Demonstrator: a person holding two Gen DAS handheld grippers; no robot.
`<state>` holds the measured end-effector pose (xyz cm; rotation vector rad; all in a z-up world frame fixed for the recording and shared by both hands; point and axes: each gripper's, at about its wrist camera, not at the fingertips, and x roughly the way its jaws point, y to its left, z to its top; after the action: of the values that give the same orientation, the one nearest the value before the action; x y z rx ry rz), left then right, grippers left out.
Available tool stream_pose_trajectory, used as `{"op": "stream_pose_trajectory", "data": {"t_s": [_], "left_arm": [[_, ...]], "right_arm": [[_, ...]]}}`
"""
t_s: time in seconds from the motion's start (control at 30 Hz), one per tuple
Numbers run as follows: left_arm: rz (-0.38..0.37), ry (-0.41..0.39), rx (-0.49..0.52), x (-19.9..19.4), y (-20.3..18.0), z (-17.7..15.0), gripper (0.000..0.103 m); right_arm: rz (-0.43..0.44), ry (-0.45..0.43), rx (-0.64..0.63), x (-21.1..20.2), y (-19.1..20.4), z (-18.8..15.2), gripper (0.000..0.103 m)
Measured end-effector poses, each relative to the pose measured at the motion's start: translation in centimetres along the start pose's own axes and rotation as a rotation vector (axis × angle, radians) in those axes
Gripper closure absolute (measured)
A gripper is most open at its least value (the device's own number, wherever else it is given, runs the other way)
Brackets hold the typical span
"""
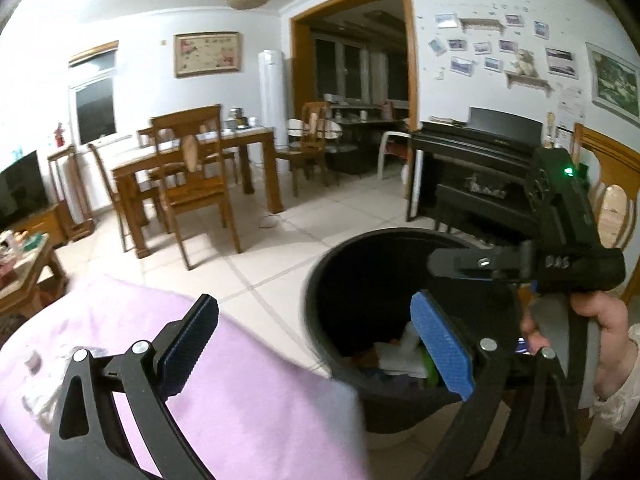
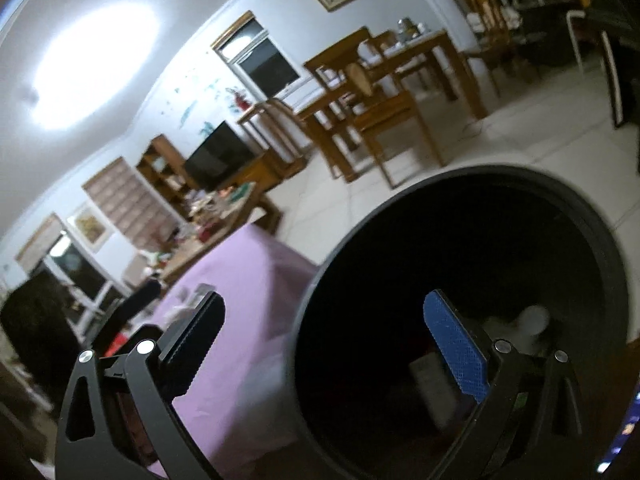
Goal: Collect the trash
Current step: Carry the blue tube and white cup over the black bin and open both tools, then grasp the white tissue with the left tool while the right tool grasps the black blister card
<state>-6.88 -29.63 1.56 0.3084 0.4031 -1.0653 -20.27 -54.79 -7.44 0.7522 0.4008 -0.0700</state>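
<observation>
A black round trash bin [image 1: 324, 304] stands on the tiled floor beside a surface covered in lilac cloth [image 1: 240, 380]. White paper and coloured scraps [image 1: 400, 356] lie at its bottom. My left gripper [image 1: 320, 344] is open and empty, straddling the bin's left rim. The right gripper's body [image 1: 560, 240] shows in the left wrist view over the bin's far right side, held by a hand [image 1: 600, 328]. In the right wrist view my right gripper [image 2: 328, 348] is open and empty above the bin [image 2: 600, 240], with pale trash [image 2: 528, 324] dimly seen inside.
Small clear wrappers [image 1: 44, 360] lie on the lilac cloth at the left. A wooden dining table with chairs [image 1: 192, 168] stands behind, a black piano [image 1: 480, 168] at right, a cluttered coffee table [image 1: 20, 256] and TV [image 1: 20, 188] at left.
</observation>
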Motion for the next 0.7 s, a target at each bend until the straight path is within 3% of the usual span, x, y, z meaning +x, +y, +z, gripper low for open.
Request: {"op": "stream_pose_trajectory", "data": {"t_s": [0.23, 0.43, 0.53, 0.63, 0.7], "left_arm": [[0.196, 0.083, -0.143, -1.3, 9.8, -2.6, 0.006], [0.357, 0.198, -0.309, -2.0, 19.2, -5.8, 0.006], [0.368, 0.251, -0.333, -1.6, 21.5, -6.8, 0.006], [0.322, 0.278, -0.366, -0.9, 22.7, -7.4, 0.007], [0.308, 0.28, -0.395, -0.9, 23.4, -7.7, 0.018]], "right_arm": [[-0.059, 0.005, -0.15, 2.5, 5.4, 0.0, 0.005], [-0.028, 0.054, -0.248, 6.6, 10.0, -1.0, 0.005], [-0.013, 0.093, -0.302, 9.1, 12.2, -1.2, 0.014], [0.015, 0.152, -0.382, 12.3, 16.0, -1.6, 0.02], [0.035, 0.182, -0.432, 14.3, 18.0, -2.2, 0.02]]}}
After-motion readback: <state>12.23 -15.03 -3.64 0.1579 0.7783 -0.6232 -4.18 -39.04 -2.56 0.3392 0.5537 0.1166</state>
